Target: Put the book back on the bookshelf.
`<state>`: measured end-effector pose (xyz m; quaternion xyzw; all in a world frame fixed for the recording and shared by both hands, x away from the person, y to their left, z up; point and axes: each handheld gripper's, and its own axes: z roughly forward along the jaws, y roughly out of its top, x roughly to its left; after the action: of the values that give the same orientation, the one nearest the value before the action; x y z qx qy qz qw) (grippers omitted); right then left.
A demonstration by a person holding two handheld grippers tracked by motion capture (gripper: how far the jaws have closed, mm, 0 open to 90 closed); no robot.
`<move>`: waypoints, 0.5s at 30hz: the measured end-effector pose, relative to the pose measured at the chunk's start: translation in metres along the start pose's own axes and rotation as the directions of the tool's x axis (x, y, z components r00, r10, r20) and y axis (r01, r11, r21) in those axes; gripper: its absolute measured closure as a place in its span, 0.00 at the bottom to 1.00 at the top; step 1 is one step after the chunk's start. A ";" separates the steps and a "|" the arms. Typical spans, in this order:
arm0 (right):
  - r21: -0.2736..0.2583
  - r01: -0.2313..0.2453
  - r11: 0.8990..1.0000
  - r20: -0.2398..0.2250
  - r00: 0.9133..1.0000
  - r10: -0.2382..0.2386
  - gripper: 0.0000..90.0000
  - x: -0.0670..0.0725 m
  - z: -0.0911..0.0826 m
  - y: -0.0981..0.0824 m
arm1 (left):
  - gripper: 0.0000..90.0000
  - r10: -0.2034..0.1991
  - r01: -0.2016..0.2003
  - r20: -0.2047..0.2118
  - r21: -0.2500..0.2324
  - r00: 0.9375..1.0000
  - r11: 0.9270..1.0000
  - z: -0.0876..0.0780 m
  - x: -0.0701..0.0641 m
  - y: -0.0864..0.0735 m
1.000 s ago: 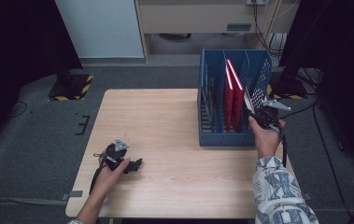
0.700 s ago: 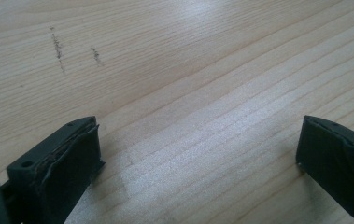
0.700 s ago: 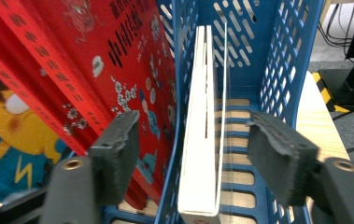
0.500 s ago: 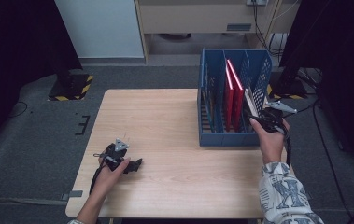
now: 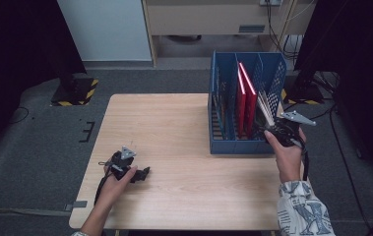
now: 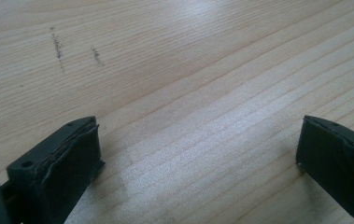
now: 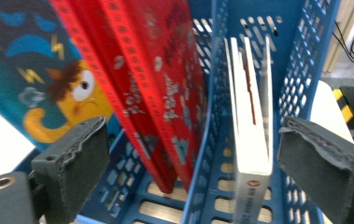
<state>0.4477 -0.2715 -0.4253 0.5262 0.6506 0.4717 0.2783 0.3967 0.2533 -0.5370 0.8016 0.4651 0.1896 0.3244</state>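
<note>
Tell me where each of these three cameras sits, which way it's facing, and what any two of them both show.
High view: above the person's side, looking forward and down on the wooden table; both forearms, left gripper and right gripper.
Left gripper view: rides the left gripper, facing the bare tabletop close up between open jaws.
Right gripper view: rides the right gripper, facing into the blue rack; the white book stands between jaws that have just been opening.
Shared: high and right gripper views both show the rack and red books.
</note>
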 end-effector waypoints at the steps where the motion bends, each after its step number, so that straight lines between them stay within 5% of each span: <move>1: -0.001 0.006 1.000 -0.004 1.000 -0.006 0.09 0.002 -0.001 0.000 | 0.00 0.000 0.000 0.000 0.000 1.000 1.000 0.000 0.000 0.000; 15: 0.007 0.041 0.999 -0.027 0.999 -0.040 0.09 0.011 -0.002 -0.001 | 0.00 0.000 0.000 0.000 0.000 1.000 1.000 0.000 0.000 0.000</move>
<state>0.4419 -0.2618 -0.4237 0.5075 0.6667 0.4705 0.2768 0.3967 0.2533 -0.5369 0.8015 0.4653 0.1895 0.3242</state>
